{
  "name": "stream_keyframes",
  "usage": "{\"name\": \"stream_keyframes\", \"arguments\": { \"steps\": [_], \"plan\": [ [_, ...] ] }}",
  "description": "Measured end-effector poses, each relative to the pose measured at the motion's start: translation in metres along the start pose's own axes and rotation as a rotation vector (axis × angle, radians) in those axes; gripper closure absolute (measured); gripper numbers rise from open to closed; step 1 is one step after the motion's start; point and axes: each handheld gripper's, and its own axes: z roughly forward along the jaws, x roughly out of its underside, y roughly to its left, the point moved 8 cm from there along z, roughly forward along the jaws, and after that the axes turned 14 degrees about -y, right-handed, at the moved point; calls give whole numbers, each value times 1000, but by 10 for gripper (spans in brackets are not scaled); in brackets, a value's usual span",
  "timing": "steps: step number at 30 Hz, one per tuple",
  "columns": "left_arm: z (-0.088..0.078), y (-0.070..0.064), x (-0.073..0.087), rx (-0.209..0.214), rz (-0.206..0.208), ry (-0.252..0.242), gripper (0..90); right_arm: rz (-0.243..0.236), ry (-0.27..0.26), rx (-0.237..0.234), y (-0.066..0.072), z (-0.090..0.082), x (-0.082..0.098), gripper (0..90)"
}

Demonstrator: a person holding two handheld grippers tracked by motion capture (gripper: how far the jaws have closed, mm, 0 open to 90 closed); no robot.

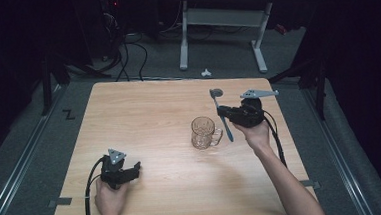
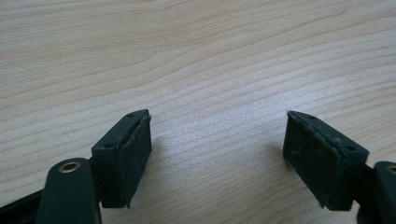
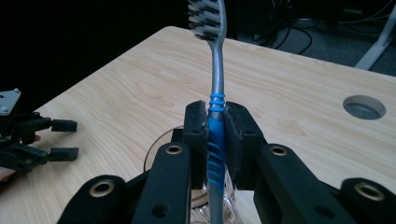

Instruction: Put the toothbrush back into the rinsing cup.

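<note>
- The right gripper (image 3: 215,140) squeezes its jaws tight on the toothbrush (image 3: 215,93), brush end at 12 o'clock.
- The glass mug (image 1: 203,132) sits right under it.
- The left gripper (image 2: 217,154) is wide open, holding nothing, resting on the table (image 1: 144,120).

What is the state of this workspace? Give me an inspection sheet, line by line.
Surface: wooden table, bare wood, round hole near the far edge.
Job's things: toothbrush, brush end up; glass mug upright below it.
Clutter: nothing seen.
Grippers: right gripper shut on toothbrush; left gripper open over bare wood.
Cables: one cable trails from each gripper.
Surroundings: dark room, white desk frame, floor wires behind.
</note>
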Motion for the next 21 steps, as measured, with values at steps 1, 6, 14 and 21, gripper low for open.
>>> {"name": "stream_keyframes", "arguments": {
  "steps": [1, 6, 14, 21],
  "plan": [
    [0, 0, 0, 0, 0, 0, 241, -5, -4, 0, 1, 3, -2, 796],
    [0, 0, 0, 0, 0, 0, 241, 0, -14, 0, 1, 9, -6, 796],
    [0, 0, 0, 0, 0, 0, 241, 11, -32, -2, 0, 16, -13, 797],
    [0, 0, 0, 0, 0, 0, 241, 18, -40, -2, -1, 24, -14, 797]
  ]
}}
